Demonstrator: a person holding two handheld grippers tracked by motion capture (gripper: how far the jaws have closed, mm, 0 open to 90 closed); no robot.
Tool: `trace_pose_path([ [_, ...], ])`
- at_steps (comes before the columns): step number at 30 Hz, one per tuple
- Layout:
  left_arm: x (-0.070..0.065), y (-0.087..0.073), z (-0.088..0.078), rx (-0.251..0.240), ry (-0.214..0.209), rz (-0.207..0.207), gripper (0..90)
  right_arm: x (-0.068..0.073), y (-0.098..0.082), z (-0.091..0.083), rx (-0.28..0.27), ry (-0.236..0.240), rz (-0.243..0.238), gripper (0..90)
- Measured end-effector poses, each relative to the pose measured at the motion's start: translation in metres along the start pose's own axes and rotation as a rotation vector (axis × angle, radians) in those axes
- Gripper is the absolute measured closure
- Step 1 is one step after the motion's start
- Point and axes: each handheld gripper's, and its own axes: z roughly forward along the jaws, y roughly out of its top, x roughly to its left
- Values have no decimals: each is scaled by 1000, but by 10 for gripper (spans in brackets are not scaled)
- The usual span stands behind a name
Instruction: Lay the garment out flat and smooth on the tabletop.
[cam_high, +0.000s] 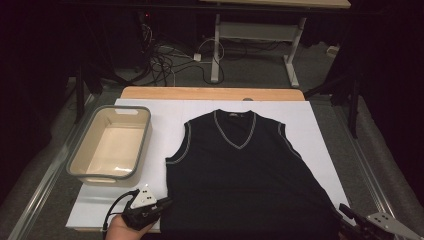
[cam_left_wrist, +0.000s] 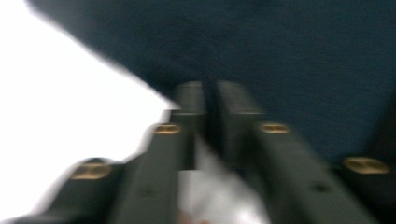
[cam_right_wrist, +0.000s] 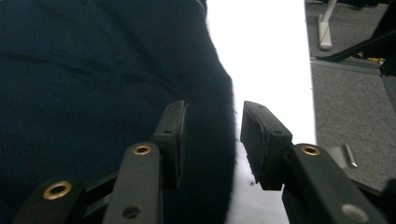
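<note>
Your black sleeveless vest (cam_high: 240, 175) lies flat on the white sheet (cam_high: 165, 112) at the table's centre, its neck toward twelve o'clock, with the grey tub (cam_high: 82, 150) off at its nine o'clock. Your left gripper (cam_high: 167, 201) sits at the vest's seven o'clock hem corner with its jaws brought together at the fabric edge. Your right gripper (cam_right_wrist: 212, 126), at five o'clock, holds its jaws partly apart astride the vest's side edge, the pads not pressing it.
</note>
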Motion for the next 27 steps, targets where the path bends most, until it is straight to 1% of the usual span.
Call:
trace_pose_path([
  [3, -2, -3, -7, 3, 27, 22, 850, 4, 6, 6, -6, 13, -14, 604],
  [4, -1, -6, -12, -4, 36, 20, 851, 5, 8, 8, -12, 16, -20, 604],
  [5, 0, -9, -17, -13, 45, 7, 851, 6, 10, 10, -14, 19, -22, 603],
  [8, 6, -22, -33, -20, 72, -24, 852, 9, 18, 19, -25, 36, -26, 603],
  [10, 10, -31, -43, -27, 80, -46, 852, 11, 23, 26, -33, 46, -38, 602],
  [12, 10, -38, -51, -27, 84, -57, 851, 14, 29, 34, -36, 54, -49, 599],
  [15, 8, -45, -54, -14, 91, -65, 850, 17, 36, 47, -31, 72, -49, 577],
  [17, 8, -47, -53, -19, 87, -76, 848, 19, 42, 56, -22, 66, -51, 580],
  [18, 8, -48, -52, -24, 83, -78, 847, 20, 46, 61, -16, 61, -48, 594],
  [19, 8, -48, -51, -31, 79, -79, 843, 21, 52, 68, -14, 49, -58, 611],
  [20, 8, -47, -50, -35, 73, -75, 832, 20, 58, 75, -8, 41, -58, 634],
  [21, 8, -46, -48, -36, 71, -66, 799, 20, 66, 84, 3, 29, -65, 657],
  [22, 8, -45, -47, -40, 75, -58, 756, 20, 73, 94, 21, 10, -83, 677],
  [23, 8, -44, -47, -53, 75, -56, 705, 18, 80, 104, 38, -5, -82, 702],
  [24, 8, -42, -47, -66, 66, -56, 661, 16, 85, 114, 57, -3, -71, 707],
  [26, 8, -40, -47, -92, 57, -45, 620, 13, 92, 134, 110, -14, -56, 700],
  [27, 8, -38, -47, -97, 59, -38, 596, 12, 94, 141, 125, 9, -34, 663],
])
